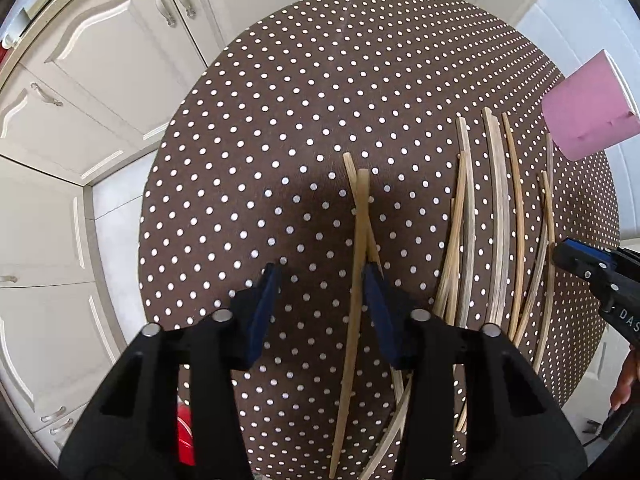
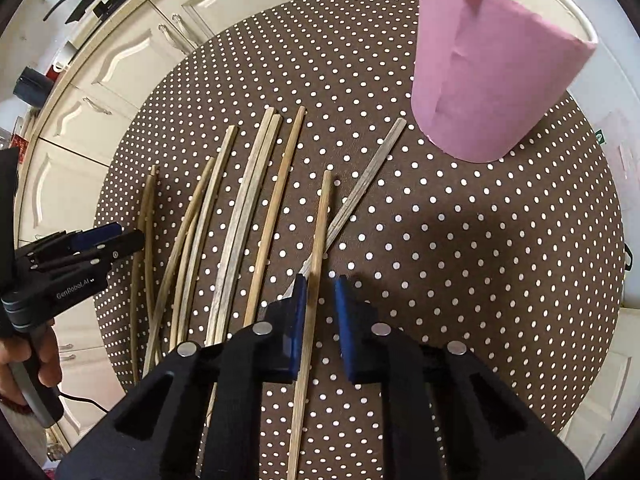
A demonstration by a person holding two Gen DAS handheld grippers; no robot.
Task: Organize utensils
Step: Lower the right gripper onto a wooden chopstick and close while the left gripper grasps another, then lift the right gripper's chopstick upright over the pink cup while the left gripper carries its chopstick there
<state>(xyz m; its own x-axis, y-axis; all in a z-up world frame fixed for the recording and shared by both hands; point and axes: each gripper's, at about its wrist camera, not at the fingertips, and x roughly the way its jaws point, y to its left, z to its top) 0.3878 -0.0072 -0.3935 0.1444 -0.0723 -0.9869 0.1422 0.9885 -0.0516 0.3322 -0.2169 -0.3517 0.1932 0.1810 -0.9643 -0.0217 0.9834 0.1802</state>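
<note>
Several wooden chopsticks (image 1: pixel 496 220) lie side by side on a round table under a brown cloth with white dots (image 1: pixel 280 120). Two more crossed chopsticks (image 1: pixel 362 220) lie apart from them; my left gripper (image 1: pixel 324 292) points down over these, open, its right finger beside them. In the right wrist view, one light chopstick (image 2: pixel 320 232) runs between the fingers of my right gripper (image 2: pixel 322 308). It rests against the left pad with a gap to the right pad. A grey chopstick (image 2: pixel 368 184) crosses under it. A pink paper cup (image 2: pixel 492 80) stands upright beyond.
White kitchen cabinets (image 1: pixel 100 80) surround the table on the far and left sides. Something red (image 1: pixel 186 440) shows below the table's near edge. A person's hand (image 2: pixel 36 360) holds the left gripper's handle at the table's left rim.
</note>
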